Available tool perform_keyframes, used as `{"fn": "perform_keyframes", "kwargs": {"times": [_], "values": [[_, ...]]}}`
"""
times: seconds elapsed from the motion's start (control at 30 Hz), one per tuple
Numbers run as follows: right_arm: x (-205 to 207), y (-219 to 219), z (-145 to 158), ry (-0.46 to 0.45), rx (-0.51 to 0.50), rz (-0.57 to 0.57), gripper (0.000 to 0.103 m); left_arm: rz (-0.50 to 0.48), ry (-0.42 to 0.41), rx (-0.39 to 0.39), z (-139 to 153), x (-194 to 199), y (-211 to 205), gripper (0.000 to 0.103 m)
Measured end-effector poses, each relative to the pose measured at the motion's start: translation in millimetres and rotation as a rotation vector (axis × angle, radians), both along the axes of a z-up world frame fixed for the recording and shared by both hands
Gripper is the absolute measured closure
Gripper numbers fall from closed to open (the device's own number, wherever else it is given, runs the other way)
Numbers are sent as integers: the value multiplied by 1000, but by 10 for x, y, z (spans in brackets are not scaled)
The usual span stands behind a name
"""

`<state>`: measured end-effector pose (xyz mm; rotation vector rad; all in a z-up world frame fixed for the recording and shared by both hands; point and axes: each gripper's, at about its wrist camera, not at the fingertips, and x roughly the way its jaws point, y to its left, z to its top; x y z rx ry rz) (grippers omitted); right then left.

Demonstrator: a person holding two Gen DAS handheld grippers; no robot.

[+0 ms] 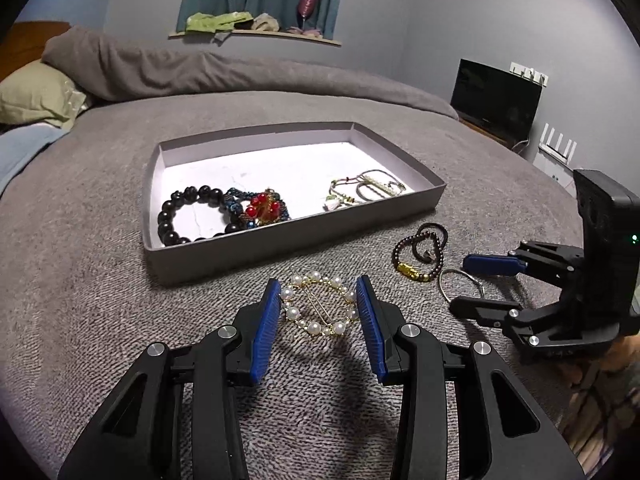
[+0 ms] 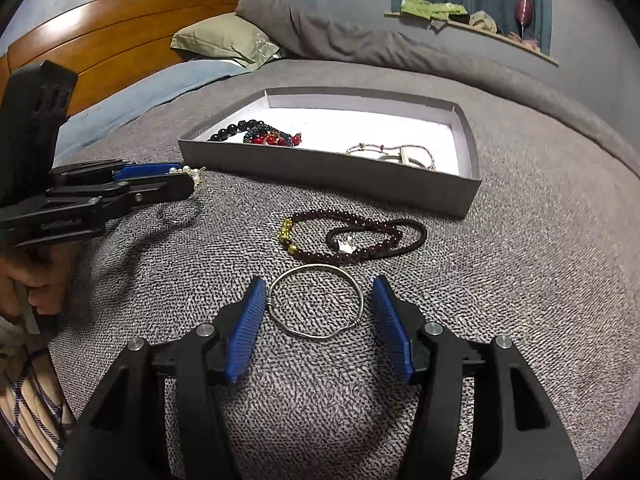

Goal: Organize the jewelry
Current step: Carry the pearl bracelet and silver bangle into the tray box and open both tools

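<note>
A grey tray (image 1: 280,246) (image 2: 320,172) sits on the bed, holding a black bead bracelet (image 1: 176,220), a red and blue beaded piece (image 1: 264,206) and a thin bangle set (image 1: 372,188). My left gripper (image 1: 318,292) is open around a pearl hair clip (image 1: 316,308) lying on the blanket. My right gripper (image 2: 318,292) is open around a silver wire bangle (image 2: 316,302), which also shows in the left wrist view (image 1: 460,286). A dark red bead bracelet (image 2: 340,236) (image 1: 418,258) and a black hair tie (image 2: 400,236) lie between bangle and tray.
The grey blanket (image 1: 100,280) covers the bed. A green pillow (image 2: 228,40) and wooden headboard (image 2: 120,32) are at the far end. A dark monitor (image 1: 496,100) stands by the wall. A window shelf (image 1: 256,32) holds cloths and a glass.
</note>
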<state>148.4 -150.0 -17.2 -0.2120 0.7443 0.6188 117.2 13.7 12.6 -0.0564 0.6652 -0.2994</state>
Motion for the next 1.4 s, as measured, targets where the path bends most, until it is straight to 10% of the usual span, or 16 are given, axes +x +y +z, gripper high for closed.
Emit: {"fn": "perform_keyframes", "kwargs": {"times": [1.4], "values": [[940, -91, 575, -171, 206, -108, 52, 98, -66, -34, 278, 803, 164, 63]]}}
